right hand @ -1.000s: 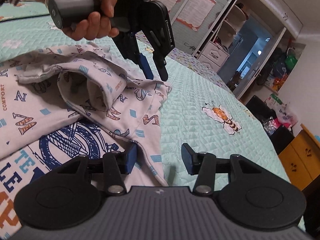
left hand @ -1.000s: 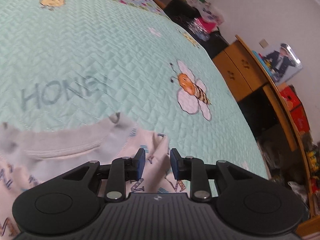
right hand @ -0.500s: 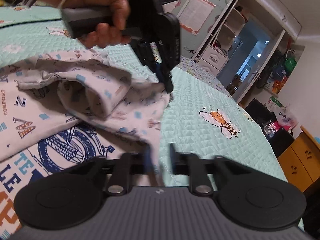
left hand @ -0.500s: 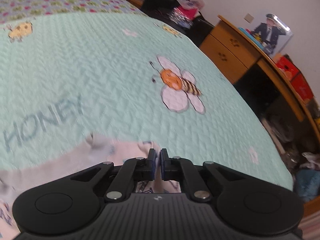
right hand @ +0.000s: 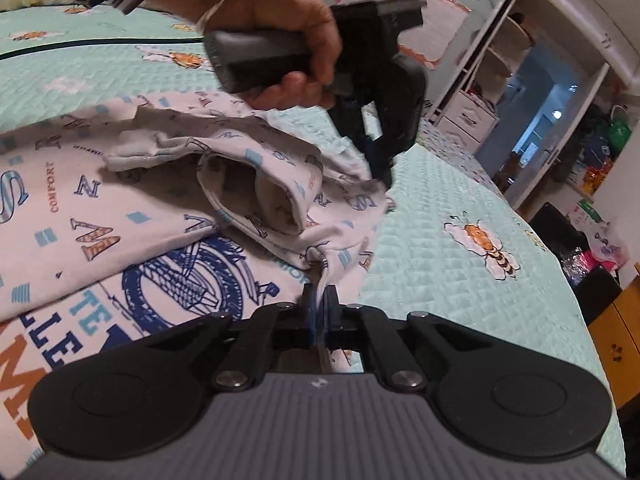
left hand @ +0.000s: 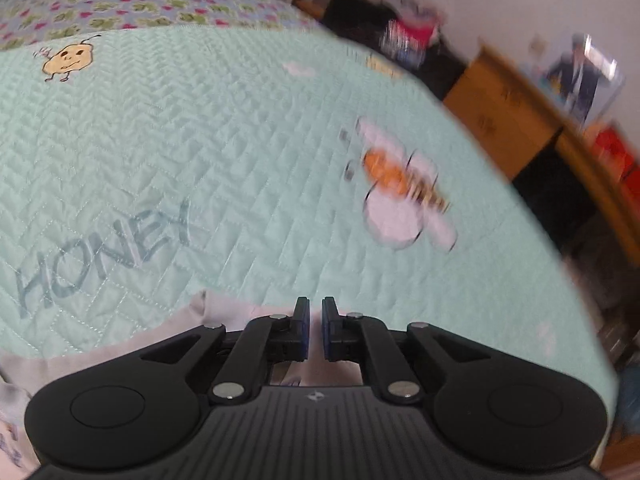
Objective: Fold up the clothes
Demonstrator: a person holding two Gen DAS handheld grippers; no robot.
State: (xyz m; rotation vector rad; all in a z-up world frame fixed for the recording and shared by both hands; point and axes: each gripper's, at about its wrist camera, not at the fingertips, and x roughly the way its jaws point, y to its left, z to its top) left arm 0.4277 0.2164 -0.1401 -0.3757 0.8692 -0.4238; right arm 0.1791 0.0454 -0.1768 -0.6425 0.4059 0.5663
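The bed point(right hand: 460, 304), covered by a mint-green quilted bedspread point(left hand: 200, 152) with bee and "HONEY" motifs, carries a white letter-printed garment point(right hand: 100, 208) lying crumpled at the frame's left.

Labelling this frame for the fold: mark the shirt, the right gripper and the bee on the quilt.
shirt point(right hand: 80, 200), right wrist view, flat printed body.
right gripper point(right hand: 319, 300), right wrist view, between fingertips, shut on hem.
bee point(right hand: 486, 246), right wrist view, striped body.

shirt point(right hand: 100, 200): white, blue letter print | quilt point(left hand: 200, 140): mint green, orange bees | fingers point(left hand: 304, 328): blue pads
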